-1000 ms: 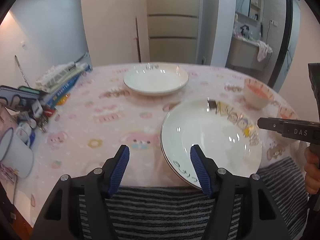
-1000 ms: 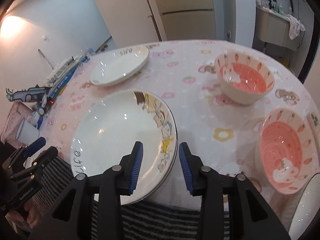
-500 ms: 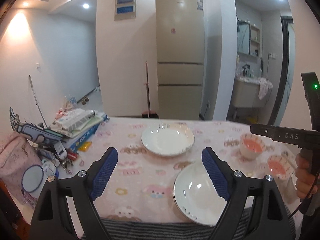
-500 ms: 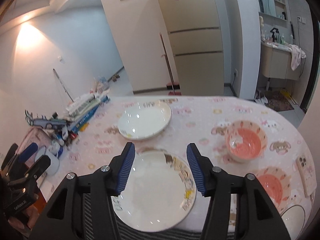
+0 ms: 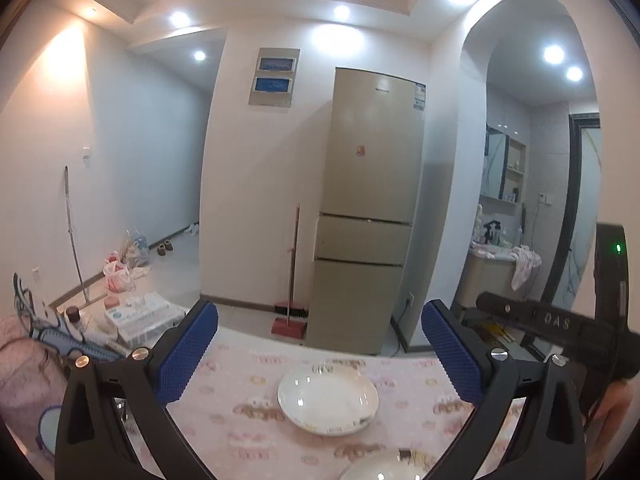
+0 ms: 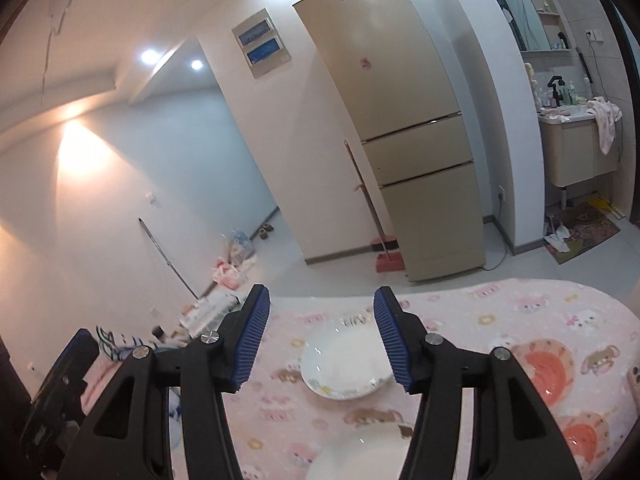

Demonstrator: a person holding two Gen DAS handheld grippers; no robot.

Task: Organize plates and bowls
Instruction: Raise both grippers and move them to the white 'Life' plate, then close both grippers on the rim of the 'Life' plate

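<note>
The left gripper [image 5: 320,350] is spread wide, its jaws have just been opening, and nothing is between them. The right gripper [image 6: 320,338] is half spread and empty too. Low in the frame, a white plate [image 5: 328,404] sits alone on the pink tablecloth [image 5: 240,392]; two pink bowls [image 6: 548,368] sit at lower right. Coming down too fast could knock a plate and chip it. The other tool reads "DAS" [image 5: 556,322]; the fridge [image 6: 400,120] says "skyworth".
</note>
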